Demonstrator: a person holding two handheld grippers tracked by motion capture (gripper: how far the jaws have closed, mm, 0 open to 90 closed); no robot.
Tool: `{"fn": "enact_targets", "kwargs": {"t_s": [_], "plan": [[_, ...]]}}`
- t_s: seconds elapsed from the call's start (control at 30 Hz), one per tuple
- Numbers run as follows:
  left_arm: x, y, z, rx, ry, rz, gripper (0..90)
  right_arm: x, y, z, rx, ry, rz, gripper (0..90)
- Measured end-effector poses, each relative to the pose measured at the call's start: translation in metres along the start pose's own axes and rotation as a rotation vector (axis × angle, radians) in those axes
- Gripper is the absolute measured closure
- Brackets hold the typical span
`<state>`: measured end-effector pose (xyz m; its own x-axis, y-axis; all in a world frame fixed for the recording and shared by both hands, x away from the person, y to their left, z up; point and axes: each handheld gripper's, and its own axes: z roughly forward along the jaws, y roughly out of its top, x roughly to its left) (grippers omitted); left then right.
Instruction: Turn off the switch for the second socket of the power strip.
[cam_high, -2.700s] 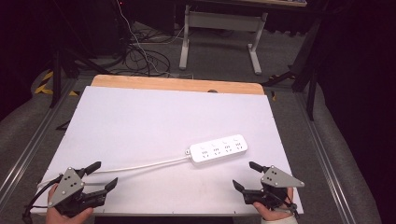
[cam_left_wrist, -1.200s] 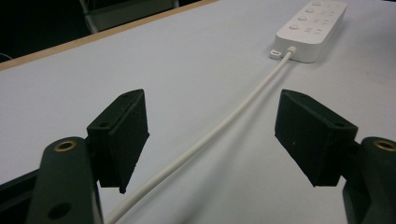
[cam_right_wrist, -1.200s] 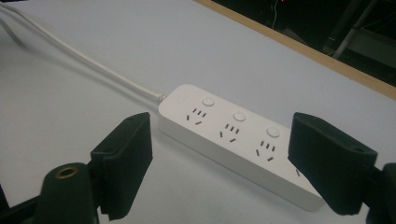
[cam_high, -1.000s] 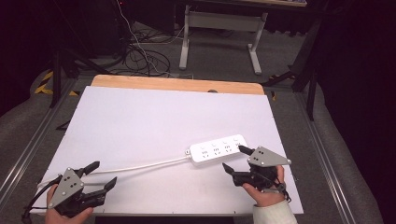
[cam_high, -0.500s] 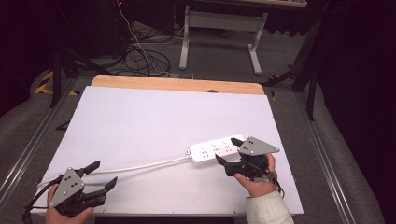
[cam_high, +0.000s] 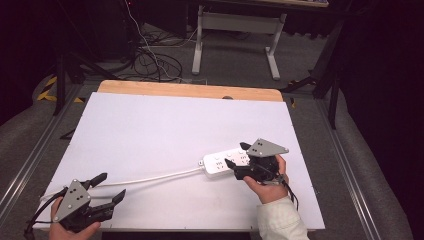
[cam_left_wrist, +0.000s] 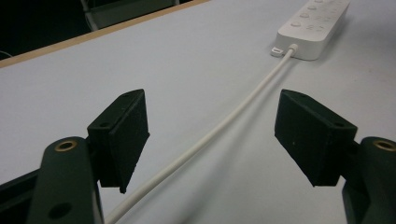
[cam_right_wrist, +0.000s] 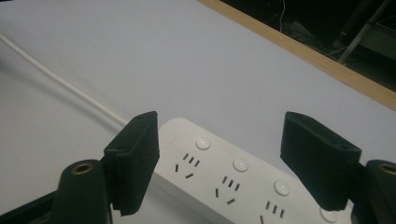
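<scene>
A white power strip (cam_high: 224, 162) (cam_right_wrist: 243, 179) (cam_left_wrist: 314, 23) with several sockets and round buttons lies on the white table top right of centre. Its white cable (cam_high: 150, 178) (cam_left_wrist: 219, 130) (cam_right_wrist: 65, 84) runs left toward the near left corner. My right gripper (cam_high: 236, 156) (cam_right_wrist: 219, 163) is open and hovers over the strip, one jaw on each side of it, not closed on it. My left gripper (cam_high: 111, 188) (cam_left_wrist: 210, 140) rests open at the near left edge, and the cable passes between its jaws without being pinched.
The white table top (cam_high: 150, 130) has a wooden strip (cam_high: 190, 91) along its far edge. Beyond it stand a desk frame (cam_high: 235, 30) and loose cables (cam_high: 150, 55) on the dark floor. Metal rails (cam_high: 345, 170) run along both sides of the table.
My right gripper has travelled from the near right corner up and left until its open jaws stand over the power strip. The left gripper and the strip have stayed put.
</scene>
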<state>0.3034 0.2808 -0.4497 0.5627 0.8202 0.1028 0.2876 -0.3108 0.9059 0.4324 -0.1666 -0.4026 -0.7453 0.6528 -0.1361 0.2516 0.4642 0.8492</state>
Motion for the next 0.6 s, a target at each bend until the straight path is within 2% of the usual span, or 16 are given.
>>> {"fn": "enact_targets", "kwargs": {"t_s": [0.1, 0.27, 0.33, 0.37, 0.43, 0.47, 0.5, 0.6], "plan": [[0.0, -0.0001, 0.0, 0.001, 0.0, 0.001, 26.5, -0.0011, 0.001, 0.0052, 0.006, 0.002, 0.003, 29.0], [0.0, 0.0, -0.0004, -0.003, -0.002, 0.002, 26.5, -0.0028, 0.0003, 0.0082, 0.021, -0.026, -0.012, 31.7], [0.0, 0.0, -0.0002, -0.002, -0.001, 0.0, 26.6, -0.0042, -0.0003, 0.0068, 0.013, -0.032, -0.01, 36.7], [0.0, 0.0, 0.0, -0.001, -0.002, 0.0, 26.6, -0.0049, -0.0002, 0.0065, 0.011, -0.014, -0.011, 44.1], [-0.0004, 0.0, 0.0001, 0.0, -0.002, 0.002, 26.7, -0.0043, -0.0001, 0.0072, 0.023, -0.016, -0.026, 50.6], [-0.0004, 0.0001, 0.0, 0.0, -0.004, 0.004, 26.7, -0.0043, -0.0001, 0.0072, 0.023, -0.016, -0.026, 50.6], [-0.0004, 0.0001, 0.0, 0.0, -0.003, 0.005, 26.7, -0.0043, -0.0005, 0.009, 0.035, -0.001, -0.025, 57.8], [-0.0004, 0.0001, 0.0002, 0.0, -0.003, 0.004, 26.7, -0.0048, -0.0006, 0.0116, 0.043, -0.005, -0.023, 60.5]]}}
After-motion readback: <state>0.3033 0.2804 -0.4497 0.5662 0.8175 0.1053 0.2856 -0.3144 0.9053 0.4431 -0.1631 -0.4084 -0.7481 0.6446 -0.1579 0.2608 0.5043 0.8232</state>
